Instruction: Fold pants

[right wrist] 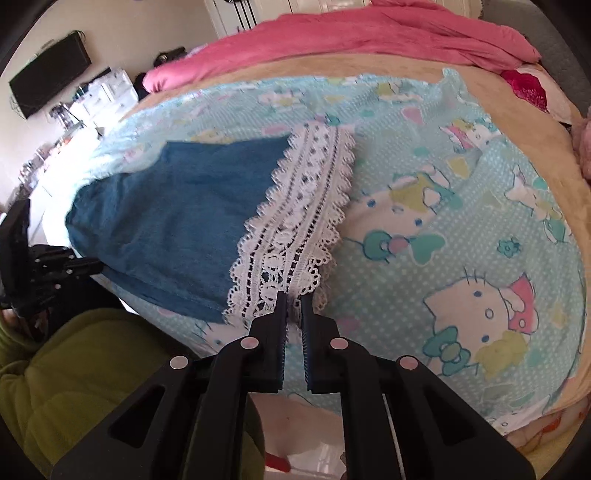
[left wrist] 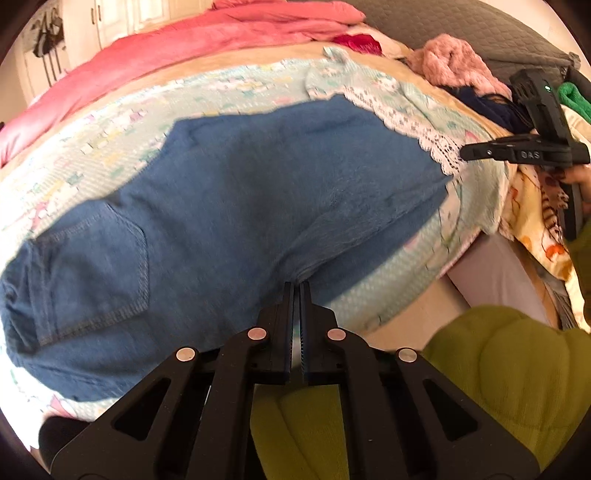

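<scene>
Blue denim pants with a white lace hem lie flat on a light-blue cartoon-print blanket. A back pocket shows at the left. My left gripper is shut on the pants' near edge around mid-leg. In the right wrist view the pants reach left and the lace hem runs toward my right gripper, which is shut on the lace at the near corner. The right gripper also shows in the left wrist view.
A pink quilt lies along the bed's far side. A pile of clothes sits at the far right with a grey headboard behind. The person's green sleeve is close below. A dresser with clutter stands at the left.
</scene>
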`<action>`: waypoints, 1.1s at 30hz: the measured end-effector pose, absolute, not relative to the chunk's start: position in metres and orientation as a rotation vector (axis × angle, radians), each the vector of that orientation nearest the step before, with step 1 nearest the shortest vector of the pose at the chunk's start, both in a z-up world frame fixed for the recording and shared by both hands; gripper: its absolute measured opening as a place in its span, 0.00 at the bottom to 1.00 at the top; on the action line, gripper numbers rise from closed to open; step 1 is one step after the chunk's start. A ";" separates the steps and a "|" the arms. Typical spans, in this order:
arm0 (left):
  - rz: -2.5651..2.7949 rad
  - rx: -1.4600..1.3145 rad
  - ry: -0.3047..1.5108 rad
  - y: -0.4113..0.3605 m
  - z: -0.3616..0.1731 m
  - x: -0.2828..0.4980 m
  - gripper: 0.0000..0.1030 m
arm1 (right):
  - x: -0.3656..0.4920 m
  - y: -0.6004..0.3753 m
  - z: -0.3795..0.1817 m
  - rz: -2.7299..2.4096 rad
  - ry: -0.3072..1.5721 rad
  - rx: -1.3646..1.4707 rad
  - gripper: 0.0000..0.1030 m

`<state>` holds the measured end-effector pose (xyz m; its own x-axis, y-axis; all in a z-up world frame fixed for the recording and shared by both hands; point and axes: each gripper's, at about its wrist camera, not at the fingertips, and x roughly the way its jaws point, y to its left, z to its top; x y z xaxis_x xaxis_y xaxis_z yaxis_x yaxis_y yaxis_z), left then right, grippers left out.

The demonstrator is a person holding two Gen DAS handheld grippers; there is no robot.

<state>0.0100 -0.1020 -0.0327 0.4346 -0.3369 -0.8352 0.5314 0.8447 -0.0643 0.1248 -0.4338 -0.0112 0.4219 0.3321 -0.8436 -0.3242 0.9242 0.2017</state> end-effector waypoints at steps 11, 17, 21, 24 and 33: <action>-0.444 0.102 0.932 -0.052 -0.010 0.006 0.28 | 0.100 -0.376 0.026 0.529 0.828 -0.250 0.29; -0.131 -0.096 0.932 0.032 -0.001 0.013 0.51 | 0.079 -0.282 0.013 0.878 0.756 -0.405 0.37; 0.010 -0.192 0.913 0.072 0.002 0.013 0.68 | 0.071 -0.237 -0.001 0.940 0.696 -0.606 0.44; 0.054 -0.214 0.923 0.083 -0.002 0.024 0.71 | 0.077 -0.223 -0.012 0.947 0.682 -0.687 0.43; 0.106 -0.248 0.916 0.110 -0.017 0.030 0.31 | 0.068 -0.225 -0.042 1.017 0.811 -0.682 0.02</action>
<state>0.0301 0.1100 -0.0166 0.6059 -0.0151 -0.7954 -0.1956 0.9663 -0.1674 0.0678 -0.2248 -0.0416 0.2955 0.4582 -0.8383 -0.9192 0.3756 -0.1187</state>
